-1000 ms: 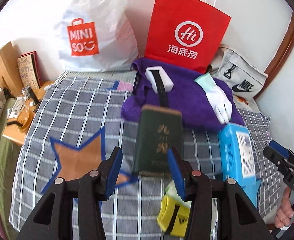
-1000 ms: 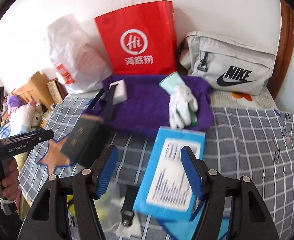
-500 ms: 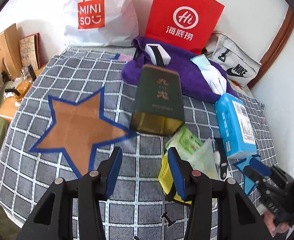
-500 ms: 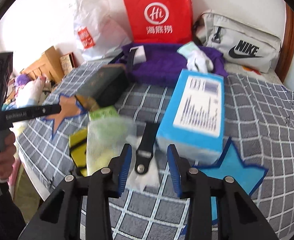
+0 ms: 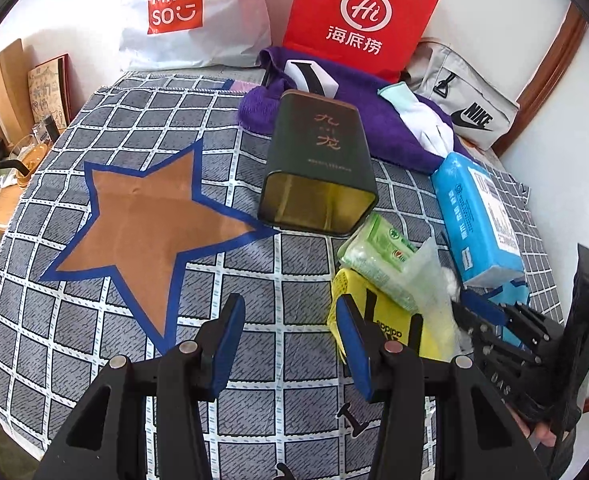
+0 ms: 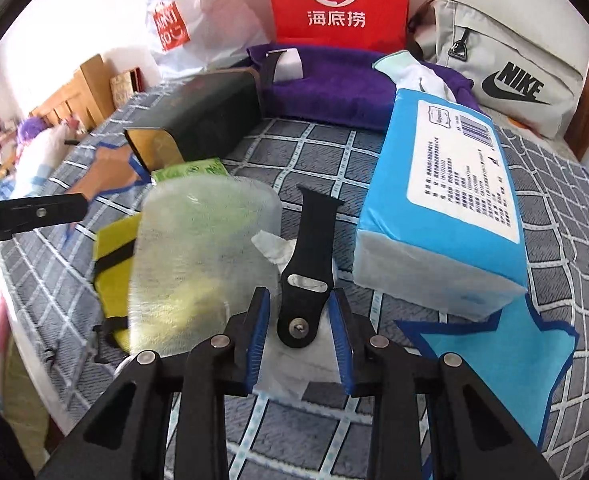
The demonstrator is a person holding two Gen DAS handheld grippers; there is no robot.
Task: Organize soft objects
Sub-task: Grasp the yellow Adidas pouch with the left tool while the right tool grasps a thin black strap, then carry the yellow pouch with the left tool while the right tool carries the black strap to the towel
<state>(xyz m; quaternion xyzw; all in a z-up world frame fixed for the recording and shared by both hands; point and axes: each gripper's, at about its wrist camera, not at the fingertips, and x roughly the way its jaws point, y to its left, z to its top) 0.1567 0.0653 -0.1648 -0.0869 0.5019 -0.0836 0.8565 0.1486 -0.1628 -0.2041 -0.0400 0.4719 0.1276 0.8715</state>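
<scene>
My right gripper (image 6: 299, 328) is open, its jaws on either side of the lower end of a black watch strap (image 6: 308, 276) that lies on a white tissue (image 6: 290, 364). A clear plastic bag (image 6: 202, 264) with a yellow pouch (image 6: 112, 276) under it lies to its left. A blue tissue pack (image 6: 450, 200) lies to the right. My left gripper (image 5: 290, 344) is open and empty above the checked cloth (image 5: 94, 360), beside the yellow pouch (image 5: 390, 320). A purple towel (image 5: 382, 120) with a white glove (image 5: 426, 120) lies at the back.
A dark green tin (image 5: 318, 164) lies on its side mid-cloth, a green wipes pack (image 5: 378, 256) in front of it. An orange star patch (image 5: 146, 224) and a blue star patch (image 6: 490, 360) mark the cloth. Red bag (image 5: 358, 16), white Miniso bag (image 5: 182, 12) and grey Nike pouch (image 6: 506, 68) stand against the wall.
Both grippers have pulled back toward the near edge and lowered. The right gripper's jaws have narrowed and come around the end of the black watch strap.
</scene>
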